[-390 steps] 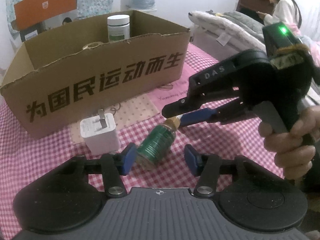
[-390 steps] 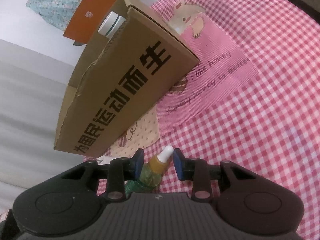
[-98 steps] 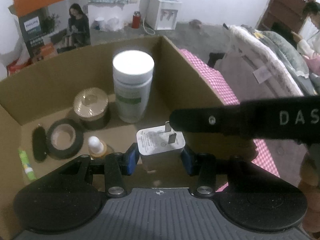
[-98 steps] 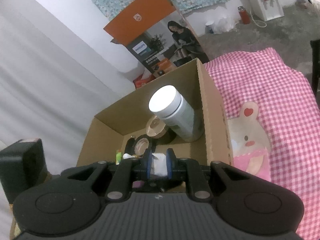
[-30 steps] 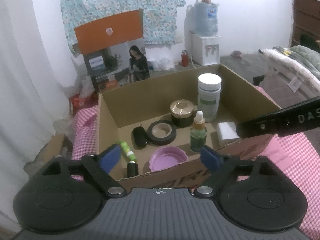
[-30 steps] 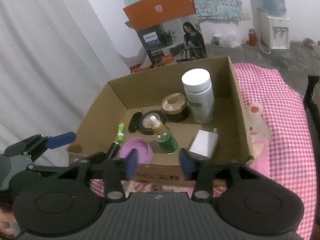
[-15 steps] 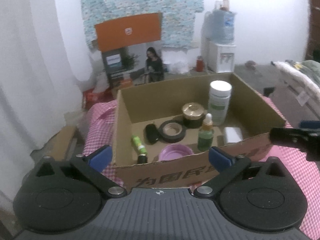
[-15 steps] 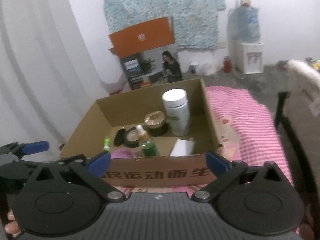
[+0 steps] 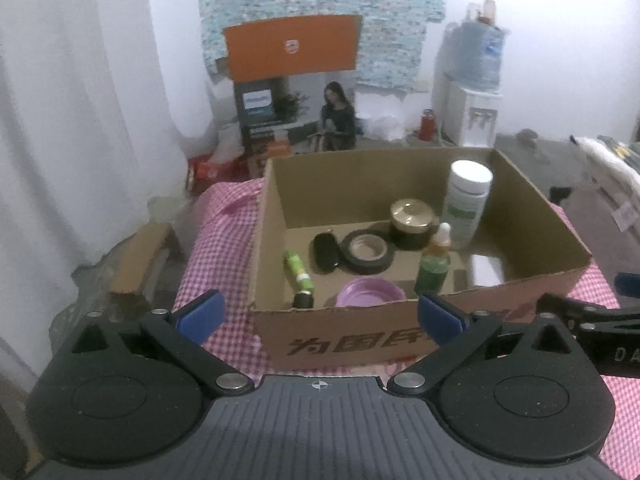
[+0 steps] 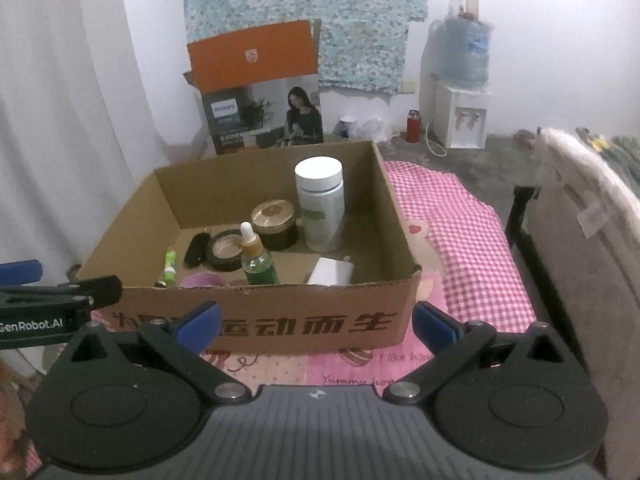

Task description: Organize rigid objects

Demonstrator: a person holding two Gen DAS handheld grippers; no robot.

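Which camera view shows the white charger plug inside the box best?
The right wrist view: the white charger plug shows its top face and prongs. In the left wrist view, the white charger plug is blurred and partly hidden by the cardboard box wall.

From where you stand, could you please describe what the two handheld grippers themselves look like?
Both are matte black plastic. Each has a ribbed body, two round domed discs and angled linkage arms with silver pivot screws. The left gripper and the right gripper each carry blue pads on their fingers. White lettering on the left one's side reads "GenRobot.AI"; the right one shows partial white letters. No cables or sleeves are visible.
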